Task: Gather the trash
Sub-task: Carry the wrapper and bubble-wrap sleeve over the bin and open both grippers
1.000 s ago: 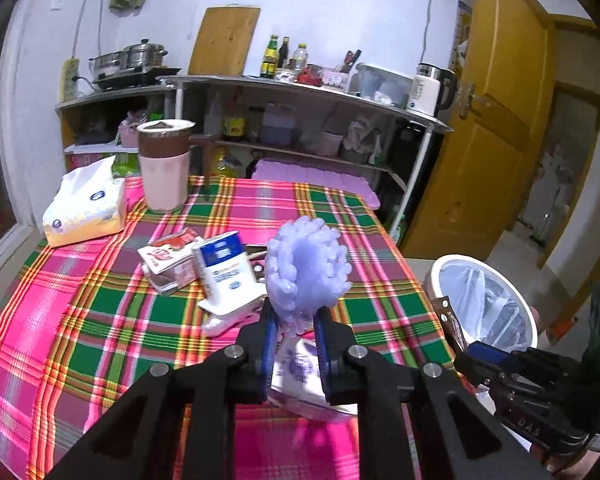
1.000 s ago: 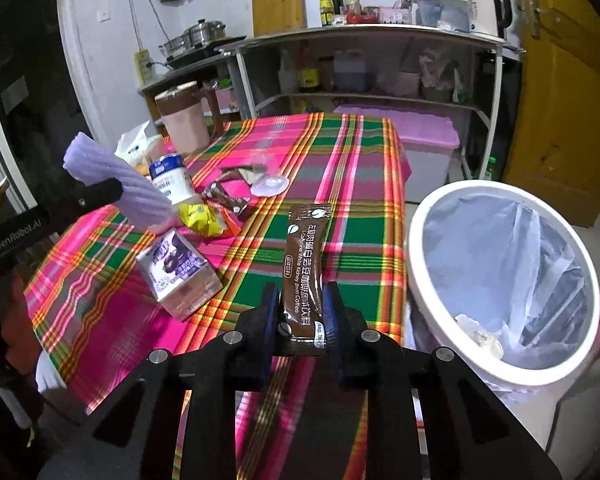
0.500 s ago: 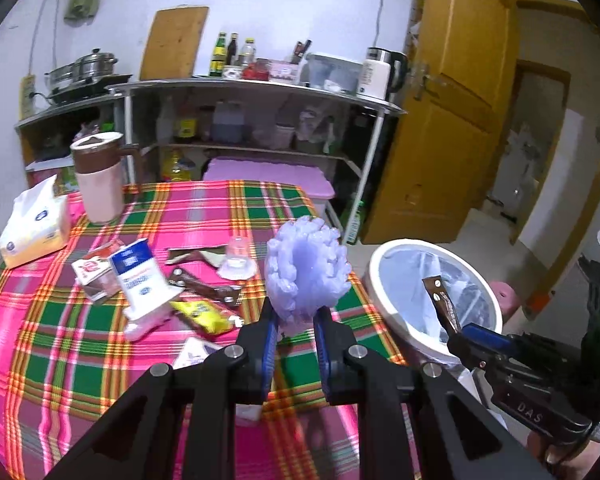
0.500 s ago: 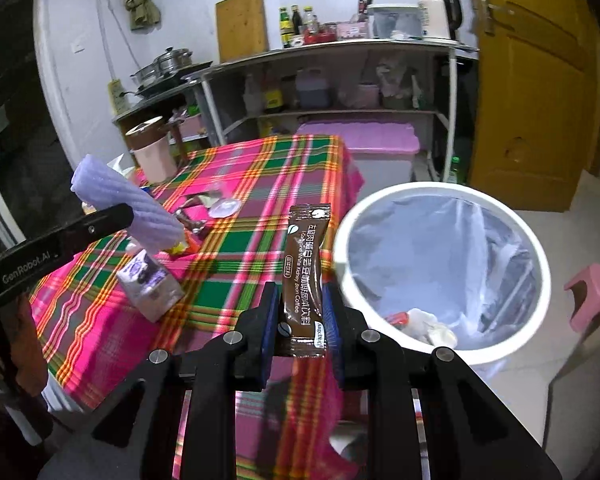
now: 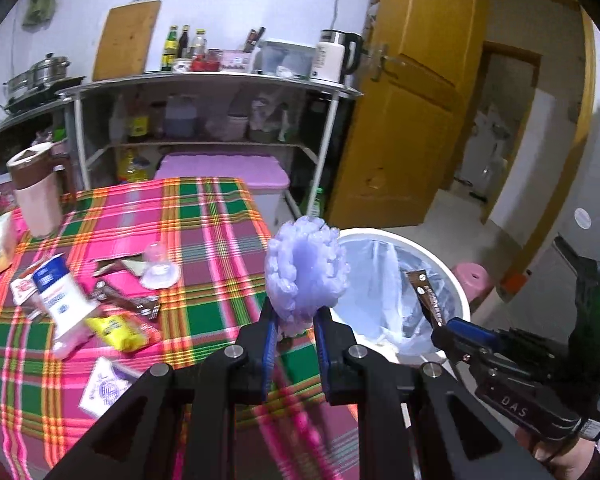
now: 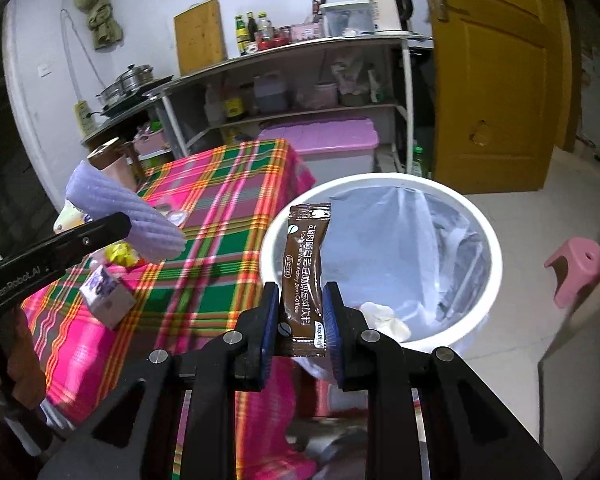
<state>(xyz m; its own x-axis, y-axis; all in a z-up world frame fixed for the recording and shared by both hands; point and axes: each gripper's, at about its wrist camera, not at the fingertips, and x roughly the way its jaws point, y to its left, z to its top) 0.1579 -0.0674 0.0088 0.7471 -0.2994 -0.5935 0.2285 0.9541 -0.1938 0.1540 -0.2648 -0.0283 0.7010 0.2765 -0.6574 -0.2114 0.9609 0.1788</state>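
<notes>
left gripper (image 5: pixel 294 330): foam net (image 5: pixel 306 270) | right gripper (image 6: pixel 300 316): coffee sachet (image 6: pixel 304 276) (over bin (image 6: pixel 496 264))

My left gripper (image 5: pixel 294 334) is matte black, two angular arms with triangular cut-outs, silver round screws at each joint and blue ribbed pads (image 5: pixel 269 344) on the inner faces. My right gripper (image 6: pixel 300 312) is built the same: black frame, silver screws, blue pads (image 6: pixel 332 320). Seen from the side, one body reads "GenRobot.AI" in grey lettering, the other "DAS", with a small green light glowing on it.
</notes>
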